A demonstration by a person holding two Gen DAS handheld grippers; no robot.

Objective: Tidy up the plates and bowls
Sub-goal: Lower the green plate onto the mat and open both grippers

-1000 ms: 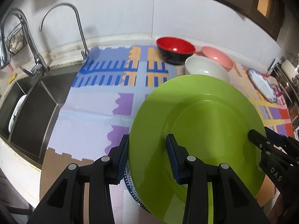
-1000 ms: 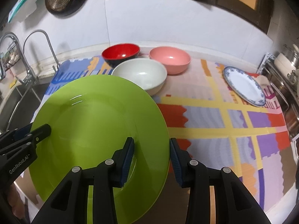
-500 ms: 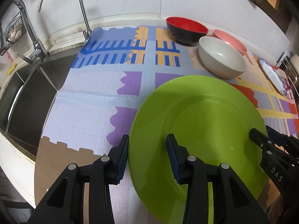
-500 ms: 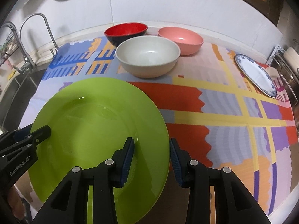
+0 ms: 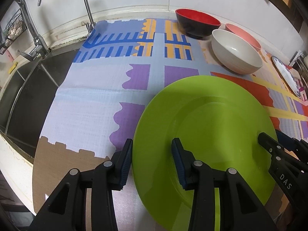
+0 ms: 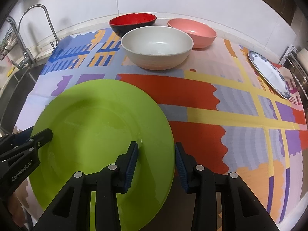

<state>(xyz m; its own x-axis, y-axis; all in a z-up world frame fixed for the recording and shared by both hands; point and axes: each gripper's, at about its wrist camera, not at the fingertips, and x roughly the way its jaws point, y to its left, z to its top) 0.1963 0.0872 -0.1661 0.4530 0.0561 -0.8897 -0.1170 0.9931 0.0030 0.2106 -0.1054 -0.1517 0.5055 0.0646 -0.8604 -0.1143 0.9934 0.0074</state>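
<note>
— Any room to move on that counter?

— Plenty left of the green plate point(image 5: 204, 134): bare patterned mat point(image 5: 92, 104) right up to the sink point(image 5: 28, 100).

— And behind?

— Blocked: white bowl point(image 6: 156, 49), red bowl point(image 6: 132, 22) and pink bowl point(image 6: 192, 31) are clustered there. The blue-rimmed plate point(image 6: 269, 73) occupies the right edge; open mat lies between.

left tool point(image 5: 152, 161), right tool point(image 6: 156, 160), both half-spread, angled down
</note>
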